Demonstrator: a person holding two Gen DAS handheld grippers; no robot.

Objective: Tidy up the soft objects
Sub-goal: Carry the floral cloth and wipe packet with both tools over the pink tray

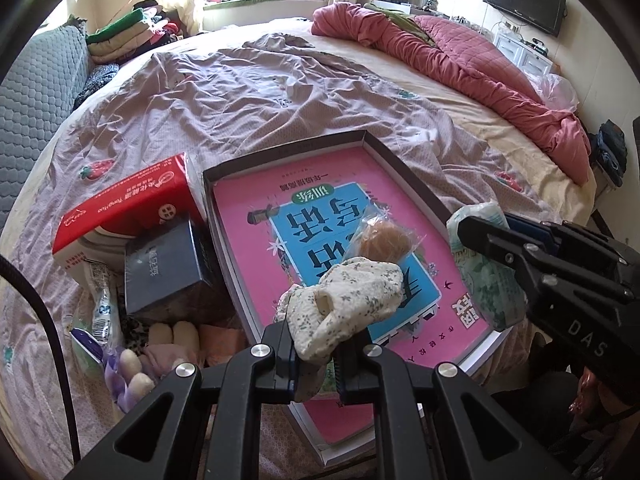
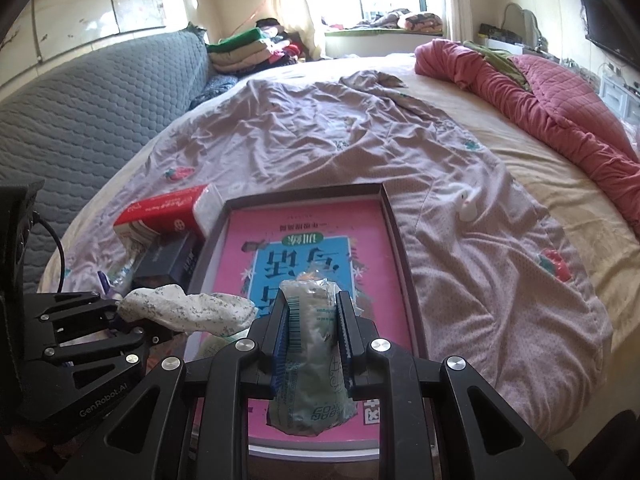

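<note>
1. In the left wrist view my left gripper (image 1: 314, 354) sits at the bottom centre, fingers closed narrow on a floral cloth (image 1: 348, 300) — the cloth bunches up above the fingertips and hangs over the shallow box (image 1: 384, 148).
2. In the right wrist view my right gripper (image 2: 312, 320) is at lower centre, fingers pinched on a green tissue pack (image 2: 310, 364) standing upright between them, barcode toward the left finger.
3. The box lies on the bed's mauve sheet (image 2: 460, 280), in the middle of both views, with a pink book (image 1: 248, 216) flat inside it.
4. A wrapped brown round item (image 1: 384, 236) rests on the book's blue panel, just above the cloth in the left wrist view.
5. Left of the box, in the left wrist view: a red tissue box (image 1: 128, 204) tilted on top of a dark blue box (image 1: 168, 268), and below those a heap of small soft things (image 1: 172, 344) — pale rolls and pinkish cloth.
6. A red quilt (image 1: 460, 60) is piled at the upper right, well apart from the box.
</note>
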